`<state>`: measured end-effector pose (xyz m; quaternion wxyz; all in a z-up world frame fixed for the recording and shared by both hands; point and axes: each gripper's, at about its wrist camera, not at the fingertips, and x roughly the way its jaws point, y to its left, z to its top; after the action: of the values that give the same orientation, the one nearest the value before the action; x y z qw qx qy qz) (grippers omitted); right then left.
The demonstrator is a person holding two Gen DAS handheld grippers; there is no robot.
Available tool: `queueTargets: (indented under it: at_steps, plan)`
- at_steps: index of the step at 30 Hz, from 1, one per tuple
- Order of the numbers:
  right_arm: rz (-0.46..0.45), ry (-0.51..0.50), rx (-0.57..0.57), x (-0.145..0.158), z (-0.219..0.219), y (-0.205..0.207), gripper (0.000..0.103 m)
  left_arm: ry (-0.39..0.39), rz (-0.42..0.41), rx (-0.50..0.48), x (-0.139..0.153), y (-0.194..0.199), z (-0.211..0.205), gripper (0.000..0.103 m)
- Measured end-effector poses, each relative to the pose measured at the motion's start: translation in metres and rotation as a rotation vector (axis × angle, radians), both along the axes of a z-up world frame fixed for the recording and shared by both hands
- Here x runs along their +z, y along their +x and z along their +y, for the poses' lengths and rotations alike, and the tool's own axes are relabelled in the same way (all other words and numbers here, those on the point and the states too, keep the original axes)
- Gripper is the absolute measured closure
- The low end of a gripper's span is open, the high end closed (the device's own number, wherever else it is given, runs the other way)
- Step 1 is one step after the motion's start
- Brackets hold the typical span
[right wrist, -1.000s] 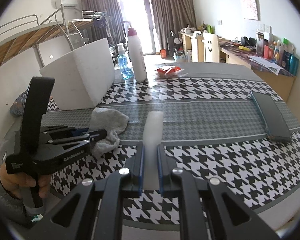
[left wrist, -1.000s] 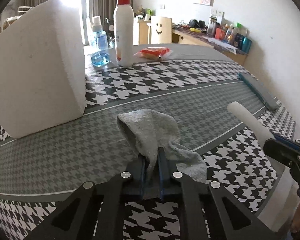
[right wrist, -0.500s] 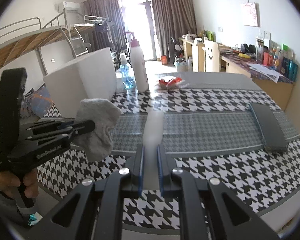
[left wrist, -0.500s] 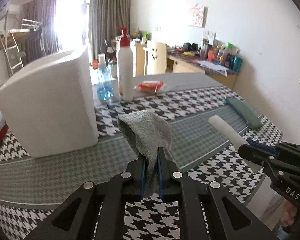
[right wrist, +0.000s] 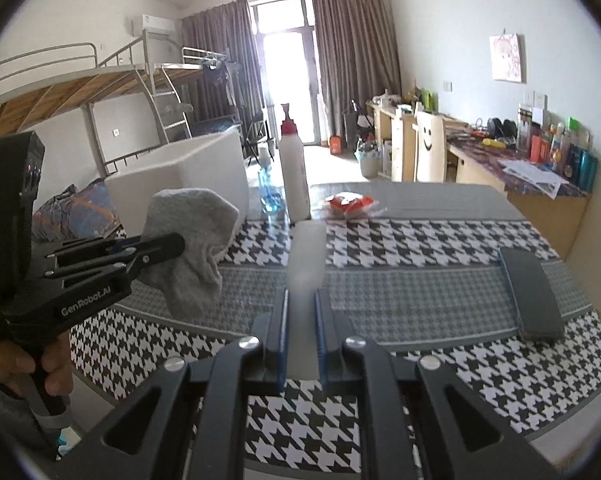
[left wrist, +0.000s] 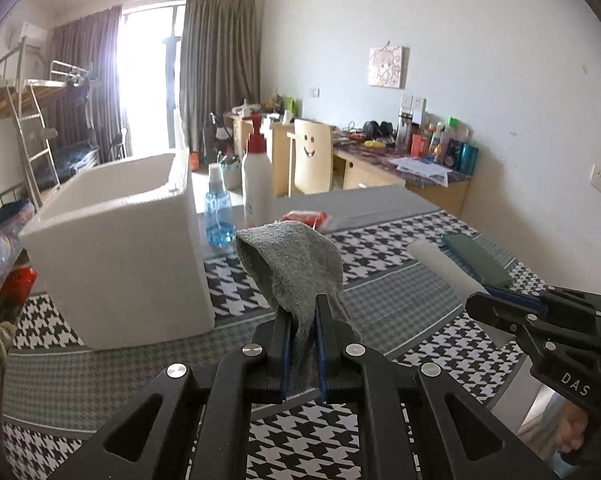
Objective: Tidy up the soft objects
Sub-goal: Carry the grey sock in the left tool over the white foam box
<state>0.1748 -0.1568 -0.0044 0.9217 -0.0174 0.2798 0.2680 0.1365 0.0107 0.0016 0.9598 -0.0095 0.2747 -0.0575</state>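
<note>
My left gripper (left wrist: pixel 302 312) is shut on a grey cloth (left wrist: pixel 290 264), which hangs in the air above the houndstooth table (left wrist: pixel 380 248). From the right wrist view the same grey cloth (right wrist: pixel 192 240) droops from the left gripper (right wrist: pixel 176 246) at the left. My right gripper (right wrist: pixel 300 304) is shut on a white foam stick (right wrist: pixel 306 256) that points forward over the table. In the left wrist view that white stick (left wrist: pixel 444 268) juts from the right gripper (left wrist: pixel 484 300) at the right edge. A white foam box (left wrist: pixel 120 248) stands open-topped at the table's left.
A tall white pump bottle (left wrist: pixel 256 184), a small blue spray bottle (left wrist: pixel 218 216) and a red packet (left wrist: pixel 306 216) stand behind the box. A dark grey flat case (right wrist: pixel 530 292) lies at the table's right. A cluttered desk (right wrist: pixel 520 168) and chair are beyond.
Both grippers rose, the left more. The grey cloth has left the tabletop and now hangs free. The views tilted up, so the box's open top now shows.
</note>
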Motion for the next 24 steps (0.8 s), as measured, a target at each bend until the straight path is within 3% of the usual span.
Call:
queueTargets:
  at_steps: [24]
  plan:
    - [-0.084, 0.028, 0.028, 0.029, 0.008, 0.003, 0.088, 0.016, -0.108, 0.035, 0.035, -0.006, 0.011, 0.092]
